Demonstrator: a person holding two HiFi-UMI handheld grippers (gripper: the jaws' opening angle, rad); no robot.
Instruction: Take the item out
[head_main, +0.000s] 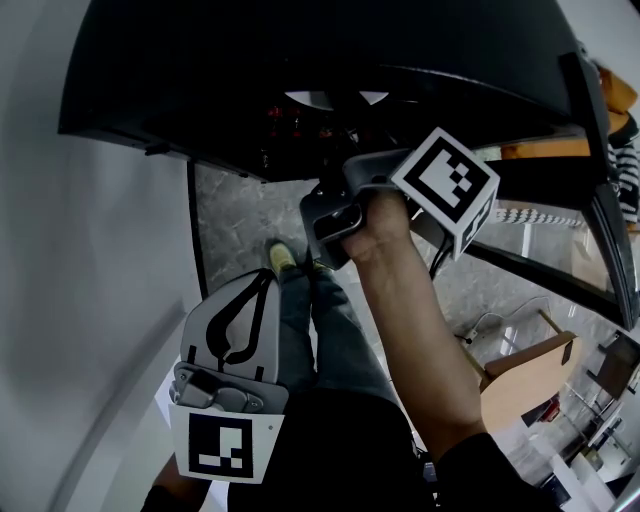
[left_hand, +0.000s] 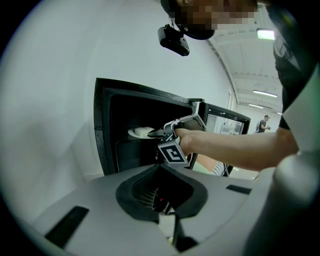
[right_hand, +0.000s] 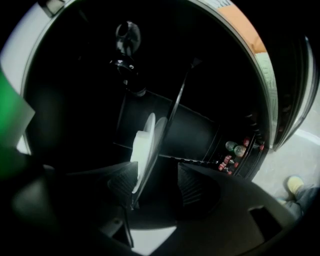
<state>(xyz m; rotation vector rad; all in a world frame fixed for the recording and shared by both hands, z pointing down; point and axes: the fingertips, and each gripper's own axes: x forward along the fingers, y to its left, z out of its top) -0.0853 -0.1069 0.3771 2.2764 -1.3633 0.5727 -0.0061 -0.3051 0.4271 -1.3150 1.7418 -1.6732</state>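
Observation:
A black cabinet stands open against a white wall. Inside it a white plate carries a pale white item; the same plate shows in the left gripper view. My right gripper reaches into the cavity with its jaws open. The plate's rim lies between them, close against the left pad, while the right pad stands apart from it. In the head view the right gripper is under the cabinet's dark front. My left gripper hangs low, shut and empty.
The cabinet's door stands open to the right. Small red and green things sit at the cavity's lower right. The person's legs and a yellow shoe are on the grey floor below. A wooden piece of furniture stands at the right.

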